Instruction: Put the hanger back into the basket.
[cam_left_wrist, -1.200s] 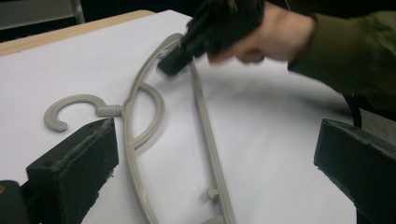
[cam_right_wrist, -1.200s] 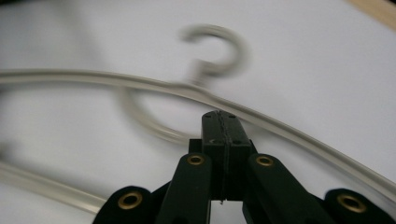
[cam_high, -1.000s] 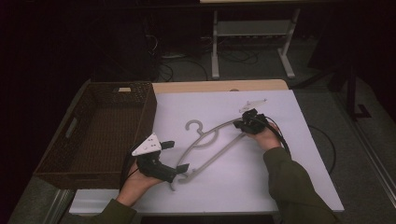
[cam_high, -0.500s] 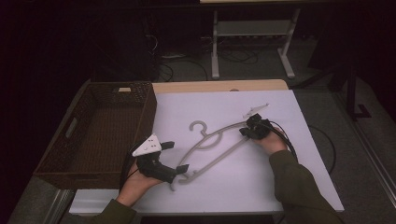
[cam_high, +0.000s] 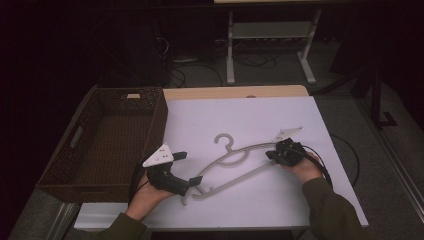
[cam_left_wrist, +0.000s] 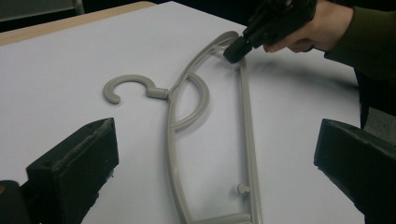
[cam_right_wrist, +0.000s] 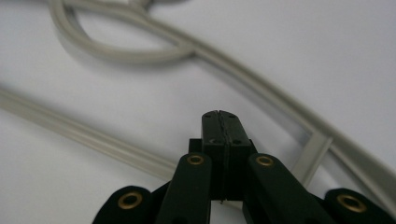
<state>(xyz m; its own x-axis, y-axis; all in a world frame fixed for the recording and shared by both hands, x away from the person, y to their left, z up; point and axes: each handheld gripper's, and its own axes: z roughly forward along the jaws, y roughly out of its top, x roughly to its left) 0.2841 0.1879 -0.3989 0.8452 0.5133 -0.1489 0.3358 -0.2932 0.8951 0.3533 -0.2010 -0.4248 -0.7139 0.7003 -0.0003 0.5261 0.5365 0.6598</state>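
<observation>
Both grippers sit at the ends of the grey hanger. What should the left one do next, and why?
Probably close the left gripper on the hanger. Its jaws stand wide open astride the hanger's near end, which lies flat on the white table. The right gripper is shut, its tip at the far end, so the hanger does not look held yet.

The left gripper (cam_high: 192, 181) lay low with its fingers (cam_left_wrist: 77, 170) spread wide; the right gripper (cam_high: 272, 154) had its fingers (cam_right_wrist: 219, 140) pressed together.
</observation>
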